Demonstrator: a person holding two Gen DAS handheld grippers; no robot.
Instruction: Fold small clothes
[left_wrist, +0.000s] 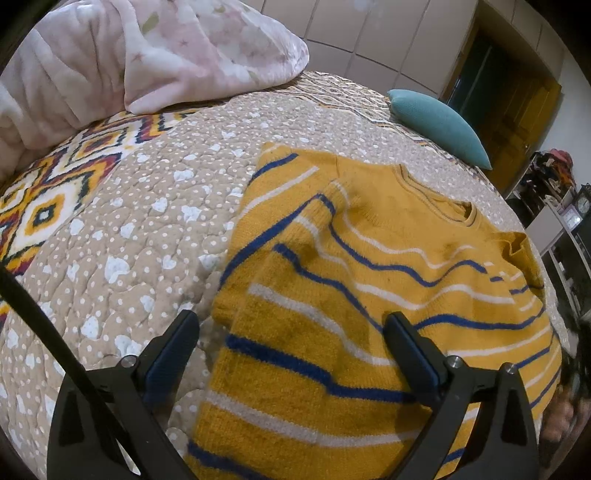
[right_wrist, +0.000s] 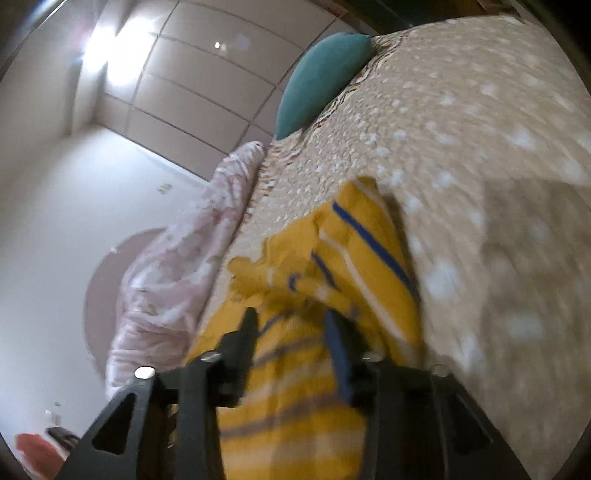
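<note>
Yellow striped sweater (left_wrist: 369, 280) collar pointing far, left gripper (left_wrist: 291, 332) spread, right gripper (right_wrist: 291, 325) pinching it

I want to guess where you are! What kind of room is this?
Most likely a bedroom. The striped sweater lies on a bed with a quilted bedspread, a teal pillow and a bundled pink blanket.

Black hand-held gripper (left_wrist: 291, 325), blue pads (left_wrist: 168, 354), silver screws.

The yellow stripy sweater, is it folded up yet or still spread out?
Partly folded: the sweater lies on the bedspread with its sleeve turned over the front.
</note>
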